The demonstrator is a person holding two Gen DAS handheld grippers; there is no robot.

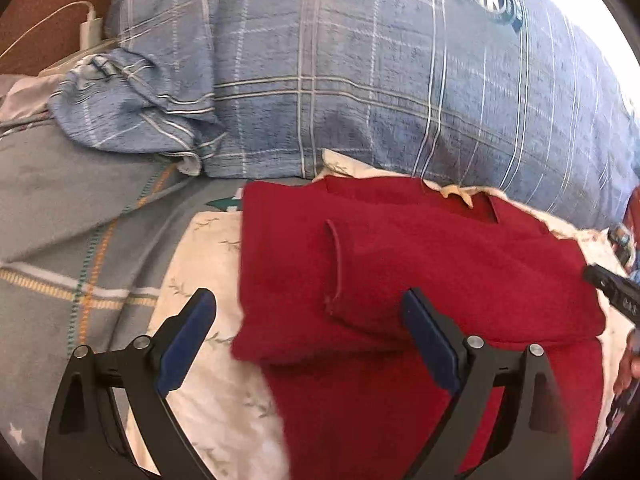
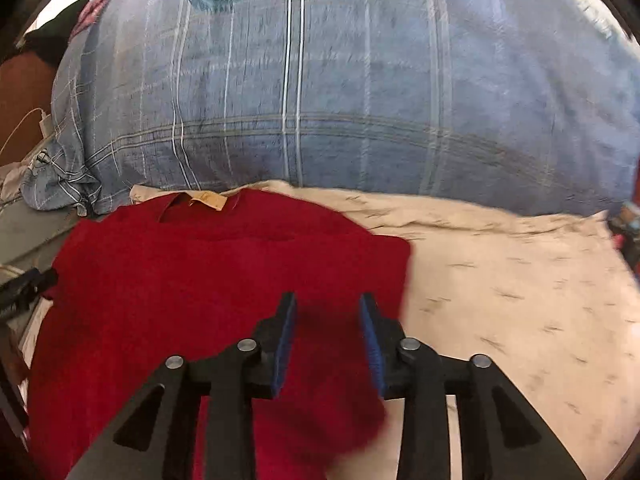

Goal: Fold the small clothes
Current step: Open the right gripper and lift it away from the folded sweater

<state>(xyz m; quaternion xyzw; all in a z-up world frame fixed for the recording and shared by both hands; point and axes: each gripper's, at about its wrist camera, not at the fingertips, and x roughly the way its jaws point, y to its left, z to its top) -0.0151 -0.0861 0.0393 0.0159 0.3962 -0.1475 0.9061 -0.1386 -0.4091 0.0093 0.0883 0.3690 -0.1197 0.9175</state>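
On a cream leaf-print sheet (image 2: pixel 500 288), a red shirt (image 1: pixel 400 248) lies partly folded, both grippers spread above it.

Deep red and fuzzy, the shirt has its neckline and a tan label (image 2: pixel 208 199) toward the blue plaid pillow (image 1: pixel 360 72), and its left sleeve is turned over onto the body. The left gripper (image 1: pixel 308 300) hangs with jaws wide apart, straddling the shirt's left edge, holding nothing. The right gripper (image 2: pixel 328 304) is less widely parted, over the shirt's right edge, nothing between its pads. Bare sheet lies to the right of the shirt; a grey striped blanket (image 1: pixel 80 240) lies beyond the sheet's left edge.
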